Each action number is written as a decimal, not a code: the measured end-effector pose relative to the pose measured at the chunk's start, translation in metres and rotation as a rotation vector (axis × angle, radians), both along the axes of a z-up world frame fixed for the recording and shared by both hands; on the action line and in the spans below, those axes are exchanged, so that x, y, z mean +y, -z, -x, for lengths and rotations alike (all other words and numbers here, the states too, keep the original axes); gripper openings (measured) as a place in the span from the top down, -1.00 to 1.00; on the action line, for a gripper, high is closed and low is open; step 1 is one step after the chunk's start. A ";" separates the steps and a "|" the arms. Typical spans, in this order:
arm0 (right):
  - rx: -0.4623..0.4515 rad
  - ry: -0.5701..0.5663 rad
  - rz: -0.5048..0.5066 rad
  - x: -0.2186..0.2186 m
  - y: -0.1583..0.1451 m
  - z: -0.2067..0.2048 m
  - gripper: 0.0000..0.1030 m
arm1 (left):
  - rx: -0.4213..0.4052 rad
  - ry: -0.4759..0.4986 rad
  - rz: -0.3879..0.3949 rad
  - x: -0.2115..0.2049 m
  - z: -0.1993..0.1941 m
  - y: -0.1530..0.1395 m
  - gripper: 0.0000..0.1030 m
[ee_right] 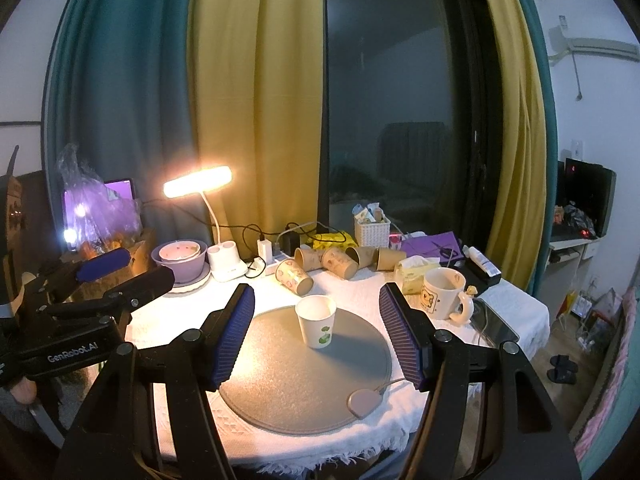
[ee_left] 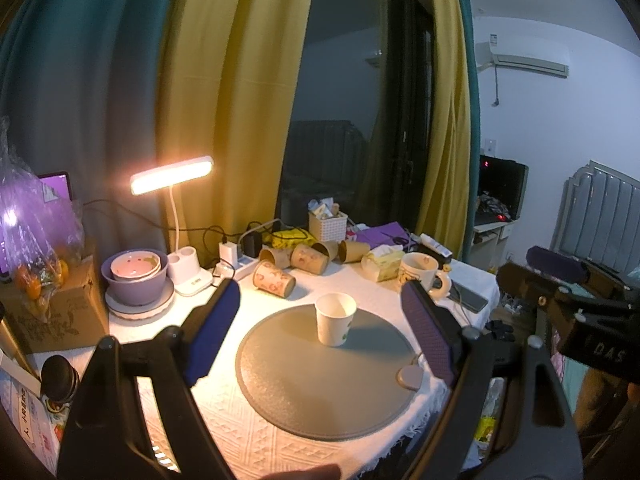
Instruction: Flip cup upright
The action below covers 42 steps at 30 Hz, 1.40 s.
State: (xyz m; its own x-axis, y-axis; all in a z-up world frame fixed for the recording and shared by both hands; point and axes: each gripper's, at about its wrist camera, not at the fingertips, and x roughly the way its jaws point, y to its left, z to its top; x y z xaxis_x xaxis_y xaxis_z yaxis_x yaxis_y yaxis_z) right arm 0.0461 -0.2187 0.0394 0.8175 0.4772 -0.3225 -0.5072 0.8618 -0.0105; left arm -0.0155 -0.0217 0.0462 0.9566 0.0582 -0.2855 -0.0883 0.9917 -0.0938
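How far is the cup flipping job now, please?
Done: the white paper cup stands upright, mouth up, on the round grey mat. In hand: nothing; left claw and right claw are open, apart from it. Left: apparently nothing.

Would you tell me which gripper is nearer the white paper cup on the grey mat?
Hard to call, perhaps right. The right gripper and left gripper both hang open, back from the white paper cup, touching nothing.

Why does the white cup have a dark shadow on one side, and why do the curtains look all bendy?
In both wrist views the lit desk lamp glows at the back left, so the white paper cup throws its shadow rightward across the round grey mat. The curtains bow in both views because of fisheye distortion. The lamp's bar glares white.
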 end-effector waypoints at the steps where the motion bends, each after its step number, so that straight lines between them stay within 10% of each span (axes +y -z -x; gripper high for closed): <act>1: 0.002 0.000 0.002 0.001 0.001 0.000 -0.32 | 0.000 -0.001 0.001 0.000 0.000 0.001 -0.63; 42: 0.012 -0.001 0.009 0.000 0.004 -0.002 -0.32 | -0.002 -0.002 -0.001 -0.004 0.002 0.003 -0.63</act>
